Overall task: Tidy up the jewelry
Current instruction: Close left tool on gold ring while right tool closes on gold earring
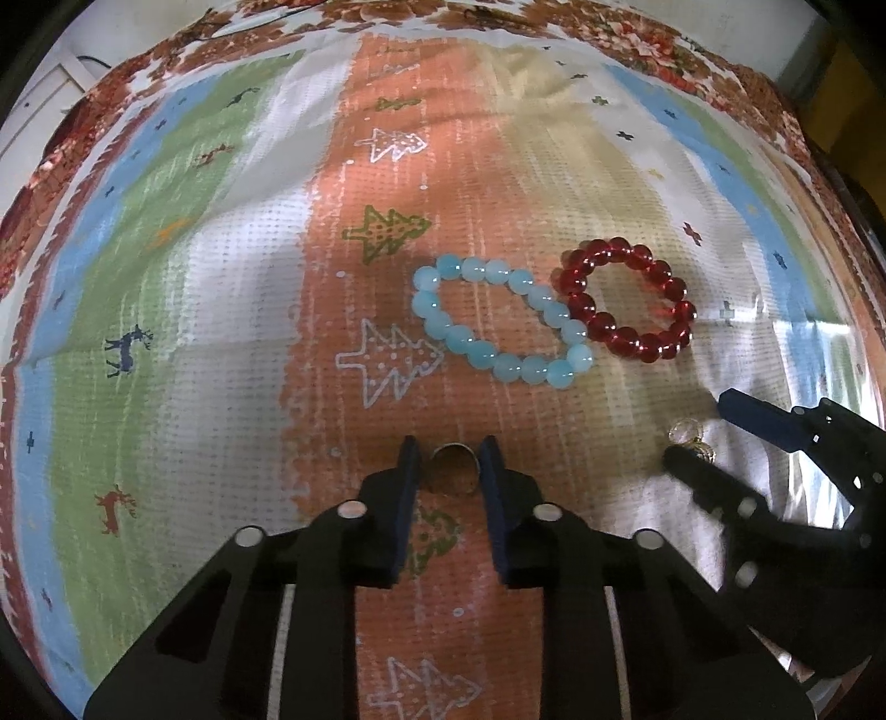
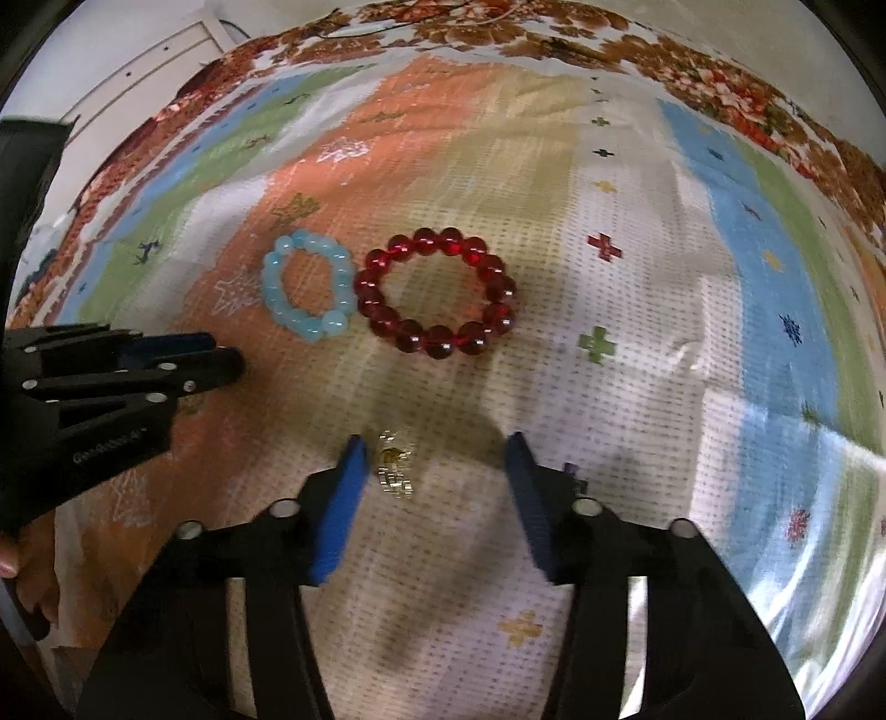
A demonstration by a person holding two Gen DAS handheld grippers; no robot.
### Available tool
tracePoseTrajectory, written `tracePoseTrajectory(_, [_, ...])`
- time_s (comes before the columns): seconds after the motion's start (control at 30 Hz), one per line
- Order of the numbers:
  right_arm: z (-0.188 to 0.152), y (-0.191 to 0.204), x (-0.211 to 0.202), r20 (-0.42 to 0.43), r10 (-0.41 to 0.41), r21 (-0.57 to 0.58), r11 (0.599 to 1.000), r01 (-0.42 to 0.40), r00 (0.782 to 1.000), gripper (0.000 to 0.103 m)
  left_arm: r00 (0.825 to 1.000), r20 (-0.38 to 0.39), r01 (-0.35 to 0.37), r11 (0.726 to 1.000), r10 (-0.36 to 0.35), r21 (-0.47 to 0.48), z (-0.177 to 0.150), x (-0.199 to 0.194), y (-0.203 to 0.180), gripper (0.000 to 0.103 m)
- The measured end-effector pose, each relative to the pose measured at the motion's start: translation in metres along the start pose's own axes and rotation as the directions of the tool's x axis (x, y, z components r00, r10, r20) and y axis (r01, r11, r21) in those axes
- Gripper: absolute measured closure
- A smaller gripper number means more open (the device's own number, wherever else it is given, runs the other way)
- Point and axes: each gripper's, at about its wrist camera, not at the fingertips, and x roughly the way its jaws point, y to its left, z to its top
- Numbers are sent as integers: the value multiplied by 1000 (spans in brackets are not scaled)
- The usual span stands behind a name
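A light blue bead bracelet (image 1: 501, 318) (image 2: 309, 293) and a red bead bracelet (image 1: 628, 299) (image 2: 437, 291) lie side by side on the patterned cloth. My left gripper (image 1: 449, 451) has its fingers close on either side of a metal ring (image 1: 454, 468); contact is unclear. It shows at the left of the right wrist view (image 2: 221, 354). My right gripper (image 2: 437, 443) is open, with small gold jewelry (image 2: 394, 465) (image 1: 686, 437) lying just inside its left finger. It shows at the right of the left wrist view (image 1: 698, 426).
A striped cloth (image 1: 221, 277) with tree and deer prints covers the surface, over a floral cloth (image 2: 498, 33) at the far edge. White furniture (image 2: 138, 66) stands at the back left.
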Motion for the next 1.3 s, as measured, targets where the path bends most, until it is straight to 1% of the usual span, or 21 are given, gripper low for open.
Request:
tracePoseTrajectory(0.07, [0,-5,0,2,-2,13,1000,2,1000,74,1000,1,3,1000,-3,4,0,0,1,84])
tracePoseTrajectory(0.1, [-1,-7,0,3,1,16,1000,-2,1000,78,1000,1,3,1000,-3,8,0,0,1,84])
tracePoseTrajectory(0.13, [-1,-8,0,3,7,19,1000,-7,1000,85,1000,0,6,1000,-6,9,0,0,0,84])
tracePoseTrajectory(0.17, [-1,-10,0,1,18,24,1000,-18,1000,87,1000,0,11,1000,-11,6,-1,0,1,84])
tracePoseTrajectory(0.3, [-1,-18,-1,-3,64,64,996,-64,998,88,1000,-3,30,1000,-30,-3,-1,-1,4,84])
tracePoseTrajectory(0.37, [-1,-19,-1,-7,73,75,995,-73,997,88,1000,-4,31,1000,-31,-3,-1,-1,4,84])
tracePoseTrajectory(0.73, [-2,-20,-6,-13,78,94,993,-76,997,89,999,-3,32,999,-32,-3,-1,-2,4,84])
tracePoseTrajectory(1.3, [-4,-18,-38,40,101,82,991,-104,994,89,998,35,58,998,-58,-5,-6,-27,-2,84])
